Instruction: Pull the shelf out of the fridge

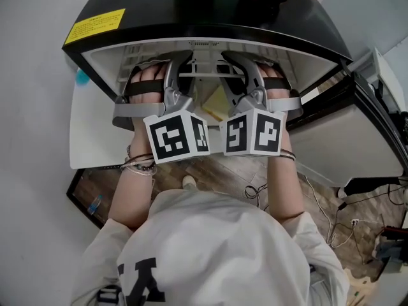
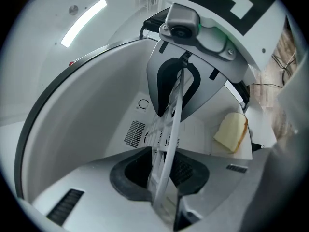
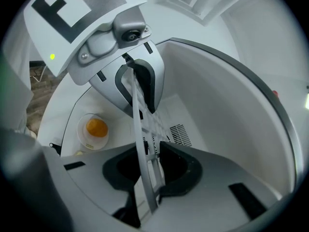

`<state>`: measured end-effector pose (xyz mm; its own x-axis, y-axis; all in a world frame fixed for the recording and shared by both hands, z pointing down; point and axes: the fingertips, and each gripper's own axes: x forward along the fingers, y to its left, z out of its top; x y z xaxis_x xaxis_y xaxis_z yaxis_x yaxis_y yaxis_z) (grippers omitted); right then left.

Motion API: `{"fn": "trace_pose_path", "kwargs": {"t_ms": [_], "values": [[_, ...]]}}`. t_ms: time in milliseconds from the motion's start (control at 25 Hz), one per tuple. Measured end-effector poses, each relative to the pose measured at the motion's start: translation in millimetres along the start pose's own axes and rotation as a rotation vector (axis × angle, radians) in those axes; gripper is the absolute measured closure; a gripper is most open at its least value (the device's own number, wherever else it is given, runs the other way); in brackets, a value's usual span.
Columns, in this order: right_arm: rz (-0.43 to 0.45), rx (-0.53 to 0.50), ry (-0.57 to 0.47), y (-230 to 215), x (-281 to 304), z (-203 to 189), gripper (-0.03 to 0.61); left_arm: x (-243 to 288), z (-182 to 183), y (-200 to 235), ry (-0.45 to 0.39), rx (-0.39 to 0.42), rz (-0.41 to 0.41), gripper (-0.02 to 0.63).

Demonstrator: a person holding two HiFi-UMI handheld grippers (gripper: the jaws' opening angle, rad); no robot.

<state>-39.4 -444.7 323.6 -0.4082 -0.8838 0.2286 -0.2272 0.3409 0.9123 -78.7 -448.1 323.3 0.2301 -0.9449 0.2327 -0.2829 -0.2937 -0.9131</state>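
White plastic bars of the shelf run straight between both pairs of tongs. The left tongs and the right tongs are each clenched on its front edge, side by side just inside the mouth of the fridge. The shelf sits high up inside the fridge and, as far as I can judge, is not yet drawn out. The grip looks done, and the pull itself is what remains. Under the shelf, on the fridge floor, lie a slice of bread and a small cup with something orange. A yellow label sits on the fridge's black top, with print too small to read.
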Motion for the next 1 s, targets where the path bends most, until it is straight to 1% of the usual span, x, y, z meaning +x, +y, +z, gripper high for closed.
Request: {"fn": "trace_pose_path", "kwargs": {"t_ms": [160,520,640,720,1000], "values": [[0.007,-0.003,-0.008,3.4,-5.6,2.7,0.486,-6.8,-0.3,-3.2,0.007,-0.006,-0.016,0.535],[0.006,0.0,-0.011,10.6,-24.4,6.8,0.485,-24.8,4.4,-10.5,0.012,0.0,0.0,0.537],[-0.019,0.002,-0.018,10.8,-30.2,9.0,0.483,-29.9,5.4,-10.4,0.01,0.005,0.017,0.537],[-0.051,0.006,-0.027,10.4,-33.6,10.0,0.482,-32.4,5.8,-10.1,0.007,0.011,0.034,0.537],[-0.143,-0.003,-0.057,13.3,-49.9,13.6,0.465,-47.8,9.7,-14.5,-0.029,0.035,0.103,0.535]]}}
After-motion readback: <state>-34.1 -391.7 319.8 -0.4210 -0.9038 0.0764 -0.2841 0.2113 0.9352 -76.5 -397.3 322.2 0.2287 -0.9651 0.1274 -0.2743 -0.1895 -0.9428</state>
